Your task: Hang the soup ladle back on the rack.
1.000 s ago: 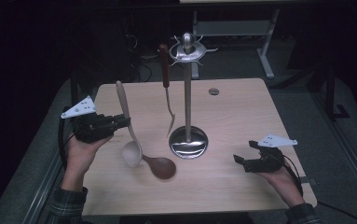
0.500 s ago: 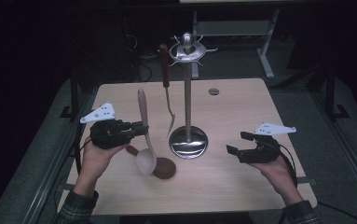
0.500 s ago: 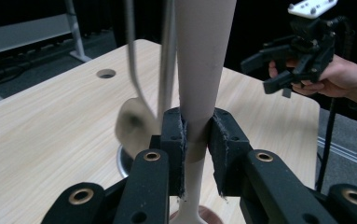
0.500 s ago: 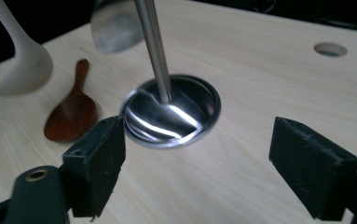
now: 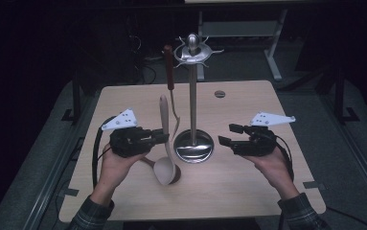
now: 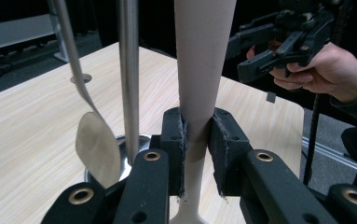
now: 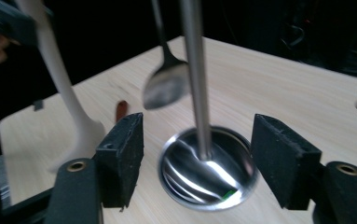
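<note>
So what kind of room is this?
Probably a lab or workshop, not a kitchen: a bare wooden table, cables on the dark floor and metal desk legs behind, with a utensil stand set up for practice.

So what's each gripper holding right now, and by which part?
The left gripper clamps the pale wooden spoon on its handle, bowl hanging down. The right gripper is open, holding nothing.

Tabletop [image 5: 248, 191]: pale wood grain, rounded corners, one round cable hole [image 5: 219, 94] beyond the jaws near the far edge. Floor [image 5: 344, 158]: dark grey, either side of the tabletop. Second desk [image 5: 248, 28]: light frame, white legs, well behind. Cables [image 5: 147, 67]: loose on the floor at the rear. Lighting: dim; surroundings mostly black.
</note>
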### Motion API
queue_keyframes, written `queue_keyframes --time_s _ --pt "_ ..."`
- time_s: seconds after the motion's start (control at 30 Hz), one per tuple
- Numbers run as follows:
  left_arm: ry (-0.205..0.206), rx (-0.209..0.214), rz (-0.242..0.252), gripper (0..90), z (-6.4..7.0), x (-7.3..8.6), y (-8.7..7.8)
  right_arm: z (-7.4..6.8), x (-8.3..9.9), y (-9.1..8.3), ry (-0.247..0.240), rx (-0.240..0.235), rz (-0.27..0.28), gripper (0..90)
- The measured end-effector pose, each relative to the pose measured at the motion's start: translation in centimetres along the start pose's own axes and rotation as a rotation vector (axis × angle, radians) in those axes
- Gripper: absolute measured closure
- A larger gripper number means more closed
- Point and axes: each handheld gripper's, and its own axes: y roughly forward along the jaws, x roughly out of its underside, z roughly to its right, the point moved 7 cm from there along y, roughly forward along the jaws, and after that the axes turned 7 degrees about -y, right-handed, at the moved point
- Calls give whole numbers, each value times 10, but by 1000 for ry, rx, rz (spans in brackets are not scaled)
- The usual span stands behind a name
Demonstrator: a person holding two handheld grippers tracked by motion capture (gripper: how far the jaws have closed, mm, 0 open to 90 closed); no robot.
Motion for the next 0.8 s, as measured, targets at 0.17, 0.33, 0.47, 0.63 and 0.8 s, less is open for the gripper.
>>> queue_keyframes --time_s 0.17,0.33,0.47,0.63,0.8 --pt "0 -18 3 764 7 1 11 -15 -20 5 -24 -38 39 410" --pt "-7 -30 -4 764 10 3 21 -29 -37 10 -46 -74 73 439" --pt "-13 -45 -8 764 12 5 29 -39 -47 15 -57 -100 93 455" --pt "-14 -61 -9 764 14 8 37 -50 -57 22 -58 -140 117 471" --pt "-11 -60 -1 764 16 7 39 -60 -65 31 -67 -171 138 506"
